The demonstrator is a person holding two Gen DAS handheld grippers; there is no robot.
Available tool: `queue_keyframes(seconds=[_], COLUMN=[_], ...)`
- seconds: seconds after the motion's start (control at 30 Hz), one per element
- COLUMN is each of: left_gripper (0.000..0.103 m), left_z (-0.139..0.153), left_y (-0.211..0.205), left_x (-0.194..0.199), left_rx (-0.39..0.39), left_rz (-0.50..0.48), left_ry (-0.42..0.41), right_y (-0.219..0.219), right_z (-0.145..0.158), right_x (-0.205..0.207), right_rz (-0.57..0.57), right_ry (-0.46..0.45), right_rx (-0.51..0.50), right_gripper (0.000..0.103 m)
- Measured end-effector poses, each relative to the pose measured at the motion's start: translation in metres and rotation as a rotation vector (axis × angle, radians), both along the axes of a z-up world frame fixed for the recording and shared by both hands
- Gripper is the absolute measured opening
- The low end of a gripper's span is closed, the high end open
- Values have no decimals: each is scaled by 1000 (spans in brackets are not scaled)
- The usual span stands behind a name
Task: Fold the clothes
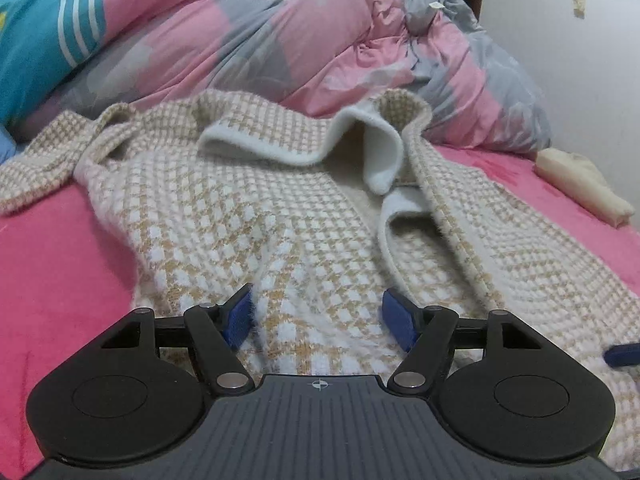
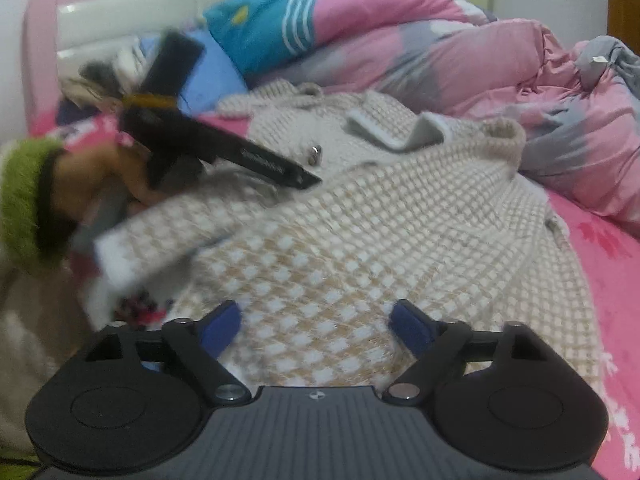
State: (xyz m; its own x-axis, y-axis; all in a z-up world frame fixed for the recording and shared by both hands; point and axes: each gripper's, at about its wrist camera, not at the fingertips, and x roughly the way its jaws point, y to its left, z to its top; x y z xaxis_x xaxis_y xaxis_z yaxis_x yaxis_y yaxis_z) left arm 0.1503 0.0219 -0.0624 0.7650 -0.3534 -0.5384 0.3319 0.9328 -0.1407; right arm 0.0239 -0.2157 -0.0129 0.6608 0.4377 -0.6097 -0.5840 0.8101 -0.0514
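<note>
Nearest in the left wrist view, the left gripper (image 1: 318, 316) hangs low over a checked beige-and-white knitted cardigan (image 1: 288, 216), its two blue-padded fingers (image 1: 239, 316) spread wide with nothing between them but the knit surface below. The cardigan lies spread across a pink bedsheet (image 1: 52, 264), filling the middle of the view; one sleeve (image 1: 44, 160) trails off toward 10 o'clock, and at 12 o'clock its plain white collar (image 1: 304, 140) is folded over and stands up in a soft loop. At 3 o'clock a small blue pad (image 1: 624, 354) of the other tool shows at the frame edge. Farther back, at 2 o'clock, a pale cream cloth (image 1: 580, 184) rests on the sheet beside a white wall (image 1: 580, 60), and a rumpled pink-and-grey quilt (image 1: 320, 40) is heaped from 11 to 1 o'clock. In the right wrist view, the right gripper (image 2: 316, 326) likewise hovers just above the cardigan's near hem, jaws released and parted wide, gripping nothing. At 9 o'clock, blurred, a hand (image 2: 100, 184) in a fuzzy green cuff (image 2: 24, 204) holds the black left tool, whose tip meets a sleeve of the cardigan; whether the sleeve is gripped cannot be told from this blur. Two small metal buttons (image 2: 314, 154) glint near the collar. Beyond, a teal striped pillow (image 2: 272, 24) lies at 11 o'clock against a pink headboard (image 2: 44, 20).
</note>
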Motion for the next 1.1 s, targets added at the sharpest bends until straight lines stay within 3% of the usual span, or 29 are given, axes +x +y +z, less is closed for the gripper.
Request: queue_keyframes(seconds=[0.03,0.1,0.17,0.2,0.27,0.4,0.5,0.7,0.87,1.0,1.1], left_gripper=[70,70,70,70,71,71,72,74,76,77,77], left_z=[-1,-2,-3,-4,-4,-4,-5,-6,-8,-9,-9], left_y=[1,4,6,7,8,9,10,14,21,24,25], left_x=[0,-1,-1,-2,-3,-3,-3,-4,-4,-4,-3], left_rx=[-9,-32,-54,-60,-67,-79,-87,-122,-181,-216,-227], left_rz=[-1,-3,-3,-3,-5,-7,-9,-19,-30,-38,-43], left_ry=[-3,-7,-10,-13,-18,-22,-26,-29,-26,-22,-19], right_y=[-2,-7,-13,-16,-21,-40,-65,-143,-203,-251,-275], right_z=[1,5,6,7,12,39,67,123,161,178,172], right_x=[4,12,19,19,15,14,37,154,246,297,329], right_rz=[-15,-62,-93,-103,-149,-251,-353,-574,-786,-998,-1114], right_ry=[12,38,56,54,3,-129,-230,-267,-336,-408,-428], right_rx=[27,67,73,74,43,72,91,190,198,175,121], right_gripper=[84,52,39,27,15,13,12,12,12,12,12])
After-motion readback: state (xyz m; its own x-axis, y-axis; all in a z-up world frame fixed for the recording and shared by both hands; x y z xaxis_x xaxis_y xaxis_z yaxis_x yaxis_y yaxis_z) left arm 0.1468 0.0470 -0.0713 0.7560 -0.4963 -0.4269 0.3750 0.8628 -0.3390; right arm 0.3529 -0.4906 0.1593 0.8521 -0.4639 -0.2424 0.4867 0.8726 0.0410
